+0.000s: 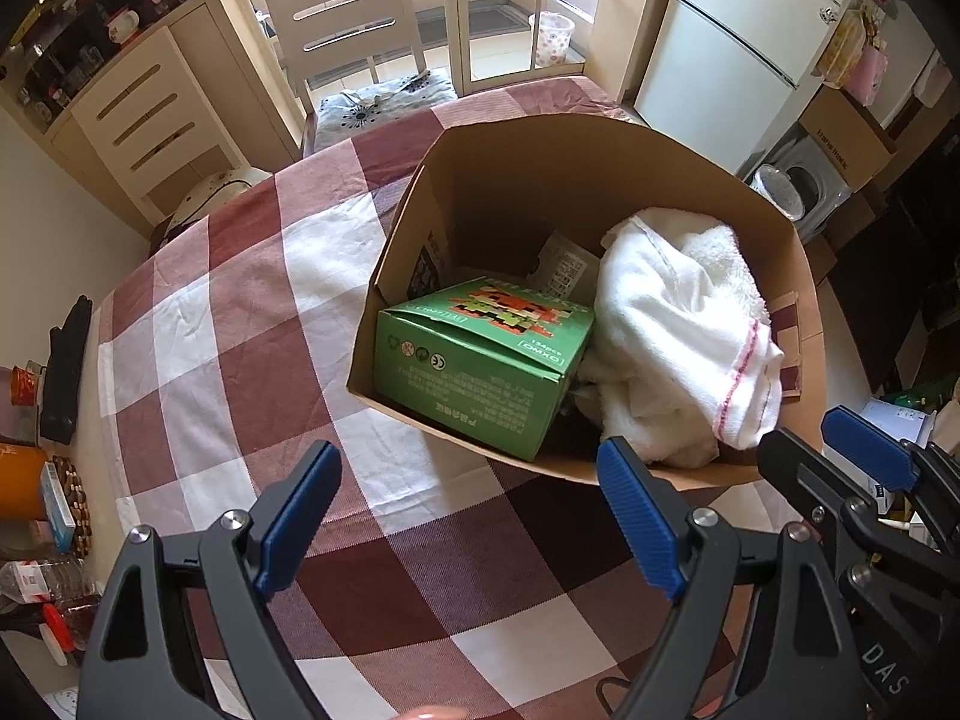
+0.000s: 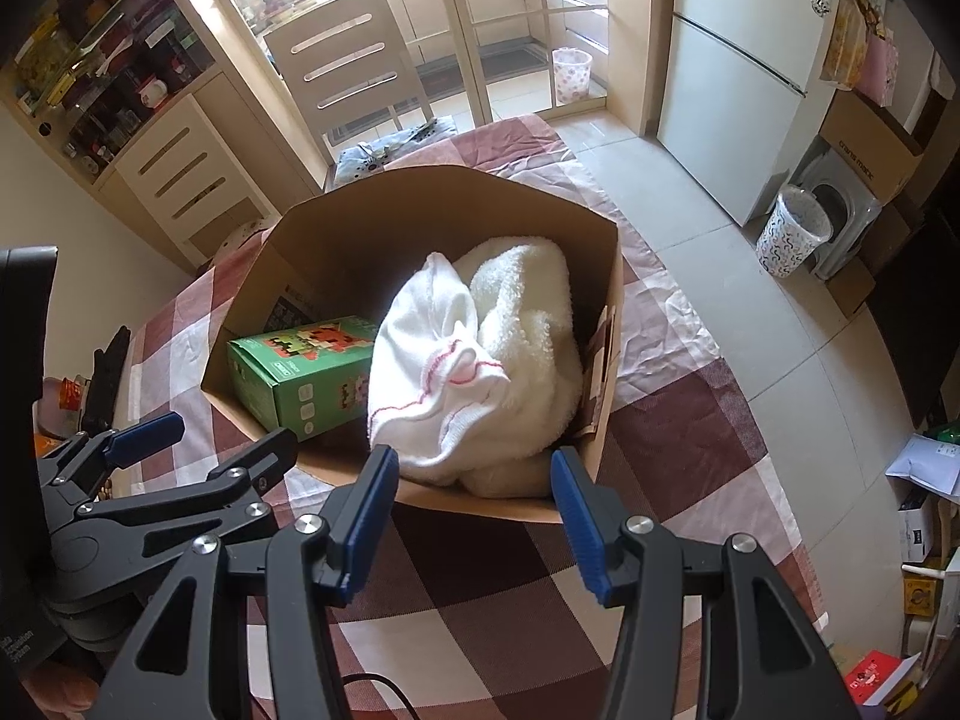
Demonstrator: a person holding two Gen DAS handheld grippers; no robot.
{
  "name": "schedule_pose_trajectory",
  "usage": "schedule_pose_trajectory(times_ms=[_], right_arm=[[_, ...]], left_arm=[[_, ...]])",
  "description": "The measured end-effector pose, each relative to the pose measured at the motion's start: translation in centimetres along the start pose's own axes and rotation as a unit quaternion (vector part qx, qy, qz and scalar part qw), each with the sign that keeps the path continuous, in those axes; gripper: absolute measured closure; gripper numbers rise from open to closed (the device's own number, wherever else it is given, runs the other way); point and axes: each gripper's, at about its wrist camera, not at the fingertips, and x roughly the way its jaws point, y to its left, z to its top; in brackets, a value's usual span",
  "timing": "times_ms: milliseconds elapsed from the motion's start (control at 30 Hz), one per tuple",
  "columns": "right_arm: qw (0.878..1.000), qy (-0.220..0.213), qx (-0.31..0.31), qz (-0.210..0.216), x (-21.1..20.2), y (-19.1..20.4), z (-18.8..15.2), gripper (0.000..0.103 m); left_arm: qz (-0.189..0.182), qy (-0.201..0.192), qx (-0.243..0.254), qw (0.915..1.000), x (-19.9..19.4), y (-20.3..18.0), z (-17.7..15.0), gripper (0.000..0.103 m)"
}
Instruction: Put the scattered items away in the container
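While both claws gape empty: green box (image 1: 480, 360) marked "DMXC", white towel (image 2: 480, 348) in cardboard container (image 1: 540, 180).

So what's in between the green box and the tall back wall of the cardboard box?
A small printed paper packet leans there behind the green box, against the cardboard box, seen in the left wrist view.

Towel (image 2: 480, 354), box (image 1: 480, 360) probably crowding carton (image 1: 540, 162)
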Motion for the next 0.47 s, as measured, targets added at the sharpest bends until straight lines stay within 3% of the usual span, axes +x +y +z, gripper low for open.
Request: schedule_pose_trajectory(times_ms=[467], right_arm=[[1.0, -0.002, 0.0, 0.003, -0.11, -0.06, 0.01, 0.049]], left_arm=[[0.003, -0.01, -0.002, 0.9999, -0.22, 0.09, 0.03, 0.015]])
